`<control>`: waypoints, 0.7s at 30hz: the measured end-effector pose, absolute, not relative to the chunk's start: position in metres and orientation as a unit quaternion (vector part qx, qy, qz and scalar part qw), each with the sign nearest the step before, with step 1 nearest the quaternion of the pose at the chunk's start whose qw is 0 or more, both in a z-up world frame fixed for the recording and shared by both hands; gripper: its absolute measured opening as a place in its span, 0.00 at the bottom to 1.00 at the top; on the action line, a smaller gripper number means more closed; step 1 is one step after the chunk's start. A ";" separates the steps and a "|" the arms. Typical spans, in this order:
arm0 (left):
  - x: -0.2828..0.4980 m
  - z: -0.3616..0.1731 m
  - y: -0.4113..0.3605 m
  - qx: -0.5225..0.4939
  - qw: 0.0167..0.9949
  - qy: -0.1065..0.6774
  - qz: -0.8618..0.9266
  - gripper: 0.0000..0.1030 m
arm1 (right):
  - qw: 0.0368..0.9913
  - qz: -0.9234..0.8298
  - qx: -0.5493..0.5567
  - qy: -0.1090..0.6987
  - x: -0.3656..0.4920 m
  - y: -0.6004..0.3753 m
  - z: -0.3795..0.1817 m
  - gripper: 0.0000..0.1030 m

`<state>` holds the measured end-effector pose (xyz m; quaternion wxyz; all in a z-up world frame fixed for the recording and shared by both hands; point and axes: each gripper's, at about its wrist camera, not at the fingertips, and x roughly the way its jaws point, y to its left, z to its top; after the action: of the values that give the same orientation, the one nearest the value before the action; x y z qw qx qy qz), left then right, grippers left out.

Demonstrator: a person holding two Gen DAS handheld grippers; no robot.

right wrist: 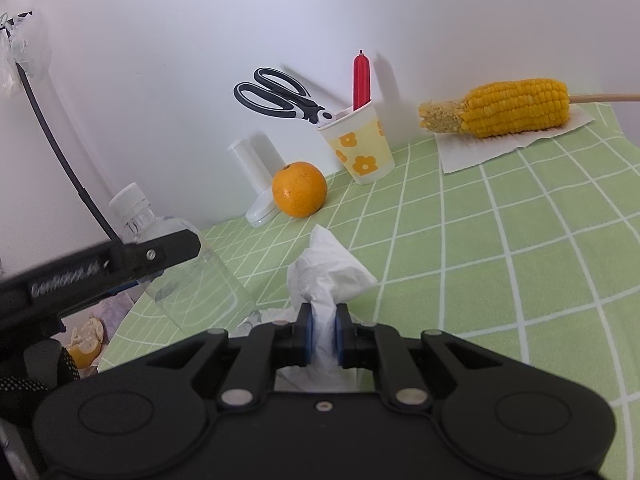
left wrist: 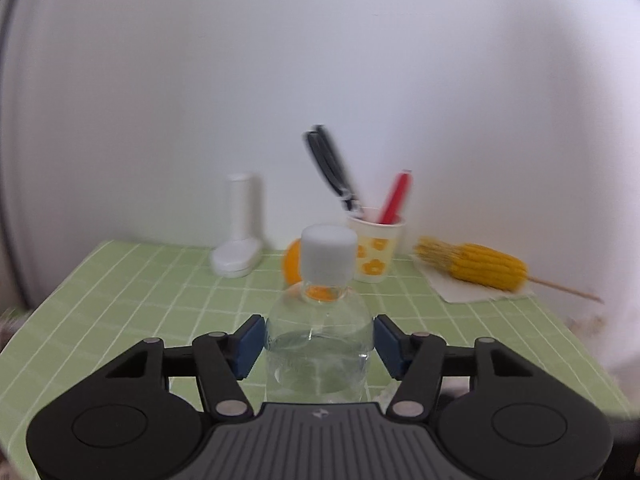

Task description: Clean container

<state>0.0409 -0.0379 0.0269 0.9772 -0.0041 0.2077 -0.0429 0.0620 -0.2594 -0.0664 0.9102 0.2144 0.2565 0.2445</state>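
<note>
A clear water bottle [left wrist: 319, 344] with a white cap stands upright at the near edge of the green-checked tabletop [right wrist: 500, 248], framed by the left gripper [left wrist: 319, 346]. Its blue-padded fingers [left wrist: 249, 346] sit spread on either side of the bottle's shoulder, just beside the plastic; whether they touch it cannot be told. The right gripper [right wrist: 322, 340] has its fingers pinched tight on a crumpled white tissue [right wrist: 328, 272], which juts forward to the bottle's right. An orange [right wrist: 299, 189], a flowered paper cup [right wrist: 360, 148] holding scissors, and corn on a skewer [right wrist: 504, 109] line the far wall. Wiping well likely means first steadying the bottle firmly with the left fingers, then pressing the tissue lightly along its side so the light bottle does not tip.
</note>
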 end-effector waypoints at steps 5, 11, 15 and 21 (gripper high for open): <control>0.053 0.028 0.001 0.019 0.958 0.212 -0.194 0.59 | 0.910 0.244 0.217 0.257 0.062 -0.260 -0.067 0.11; 0.068 0.031 0.026 0.029 0.929 0.233 -0.285 0.59 | 0.910 0.243 0.217 0.257 0.061 -0.261 -0.066 0.11; 0.063 0.031 0.025 0.033 0.934 0.225 -0.275 0.68 | 0.906 0.242 0.230 0.262 0.061 -0.263 -0.066 0.11; 0.035 0.047 0.038 -0.047 0.955 0.170 -0.240 0.80 | 0.887 0.264 0.276 0.260 0.061 -0.266 -0.059 0.11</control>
<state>0.0349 0.0376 0.0471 0.9546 -0.0469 0.1703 -0.2400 0.0611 -0.2663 -0.0590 0.8869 0.2756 0.2602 0.2640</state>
